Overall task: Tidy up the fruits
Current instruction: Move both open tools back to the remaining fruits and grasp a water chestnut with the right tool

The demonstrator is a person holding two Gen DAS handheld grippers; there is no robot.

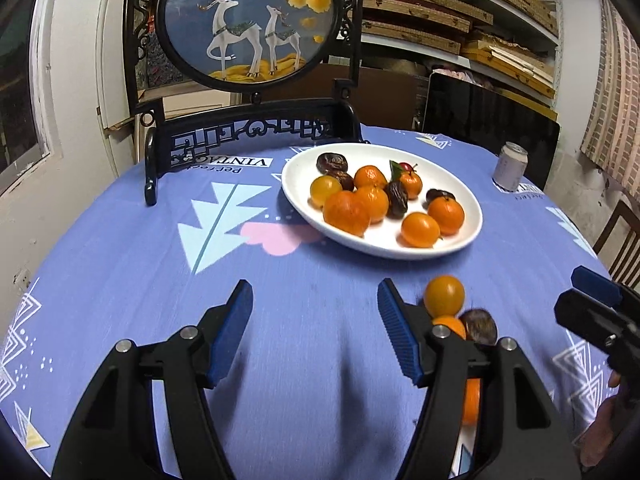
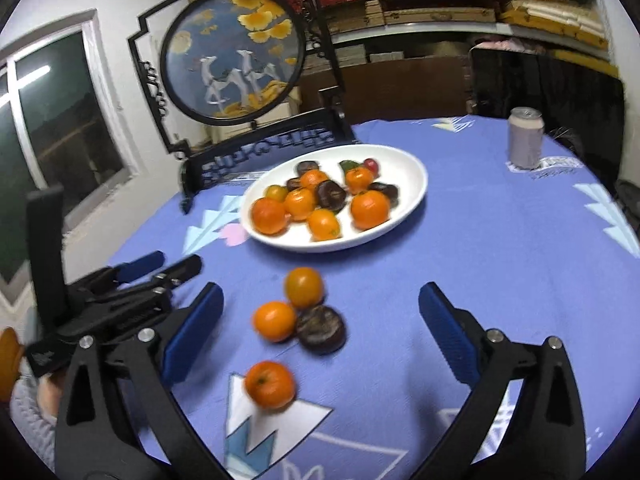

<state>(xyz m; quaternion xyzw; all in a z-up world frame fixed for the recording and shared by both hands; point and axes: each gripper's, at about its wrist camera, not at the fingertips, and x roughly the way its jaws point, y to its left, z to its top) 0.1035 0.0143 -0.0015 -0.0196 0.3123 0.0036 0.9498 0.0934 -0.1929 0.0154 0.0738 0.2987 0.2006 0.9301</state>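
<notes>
A white oval plate (image 1: 460, 248) (image 2: 412, 168) holds several oranges and dark brown fruits. On the blue cloth in front of it lie loose fruits: a yellow-orange one (image 2: 305, 287) (image 1: 444, 295), an orange (image 2: 274, 320), a dark brown fruit (image 2: 321, 329) (image 1: 478, 326), and a nearer orange (image 2: 270, 384). My left gripper (image 1: 316, 328) is open and empty, left of the loose fruits. My right gripper (image 2: 320, 332) is open, with the loose fruits between its fingers; it shows at the right edge of the left wrist view (image 1: 592, 300).
A black carved stand with a round deer picture (image 1: 248, 20) stands at the table's back left. A drink can (image 1: 510, 166) (image 2: 526, 138) stands at the back right. Shelves of boxes line the far wall. A wooden chair (image 1: 620, 236) is at the right.
</notes>
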